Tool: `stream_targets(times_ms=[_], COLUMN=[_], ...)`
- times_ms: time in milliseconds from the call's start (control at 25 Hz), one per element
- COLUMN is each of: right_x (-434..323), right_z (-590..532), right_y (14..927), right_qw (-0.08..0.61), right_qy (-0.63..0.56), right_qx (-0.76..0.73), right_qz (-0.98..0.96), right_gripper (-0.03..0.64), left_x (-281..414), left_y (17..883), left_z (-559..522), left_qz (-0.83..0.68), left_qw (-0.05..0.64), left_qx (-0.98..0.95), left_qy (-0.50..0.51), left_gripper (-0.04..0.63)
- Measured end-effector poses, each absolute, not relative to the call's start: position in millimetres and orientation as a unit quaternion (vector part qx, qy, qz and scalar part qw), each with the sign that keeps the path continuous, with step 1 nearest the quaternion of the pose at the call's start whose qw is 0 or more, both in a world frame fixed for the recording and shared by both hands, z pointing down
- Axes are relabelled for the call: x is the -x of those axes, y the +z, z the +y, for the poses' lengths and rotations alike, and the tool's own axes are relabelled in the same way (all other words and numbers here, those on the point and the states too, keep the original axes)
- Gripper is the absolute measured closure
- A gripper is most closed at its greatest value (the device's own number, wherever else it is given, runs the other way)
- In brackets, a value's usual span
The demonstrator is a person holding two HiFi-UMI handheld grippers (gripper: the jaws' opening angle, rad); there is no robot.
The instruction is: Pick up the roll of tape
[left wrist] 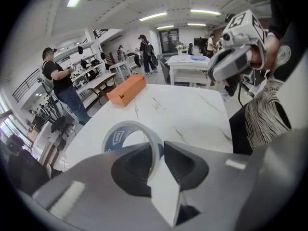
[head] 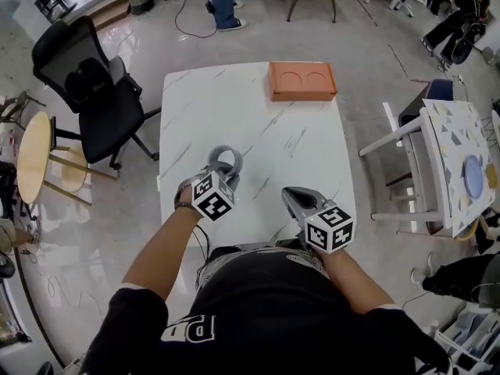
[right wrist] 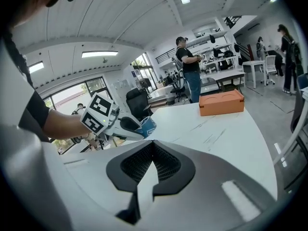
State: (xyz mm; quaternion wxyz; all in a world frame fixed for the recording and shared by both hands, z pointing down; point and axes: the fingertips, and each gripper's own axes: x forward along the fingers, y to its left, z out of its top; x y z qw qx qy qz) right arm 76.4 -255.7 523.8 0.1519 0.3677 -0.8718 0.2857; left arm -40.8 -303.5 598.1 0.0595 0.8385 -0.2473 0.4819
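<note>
One glossy tape ring [left wrist: 115, 139] clamped in left gripper [left wrist: 158, 147]; veined white tabletop [left wrist: 192, 114].

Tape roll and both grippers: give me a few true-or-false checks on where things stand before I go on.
1. The left gripper has its jaws closed on the wall of the tape roll. True.
2. The right gripper is holding the orange box. False: its jaws are together with nothing between them, and the box sits at the far edge of the table.
3. The tape roll lies against the orange box. False: it is near the person, well apart from the box.
4. In the head view, both grippers are at the table's near side. True.
</note>
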Motion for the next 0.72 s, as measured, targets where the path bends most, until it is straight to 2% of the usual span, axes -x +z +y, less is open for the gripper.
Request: stream_targets(times_ms=[720], right_x=[-48.5], right_z=[-265.1], right_y=[490.7], right_qw=[0.146], right_qy=[0.24], right_qx=[-0.352], right_qz=[-0.893], right_gripper=[0.618], left_x=[84.4], left_y=[512.0], left_z=[-261.6], left_qz=[-0.381], left_qw=[0.217], left_qx=[-0.861], left_qy=[0.259], left_gripper=[0.465])
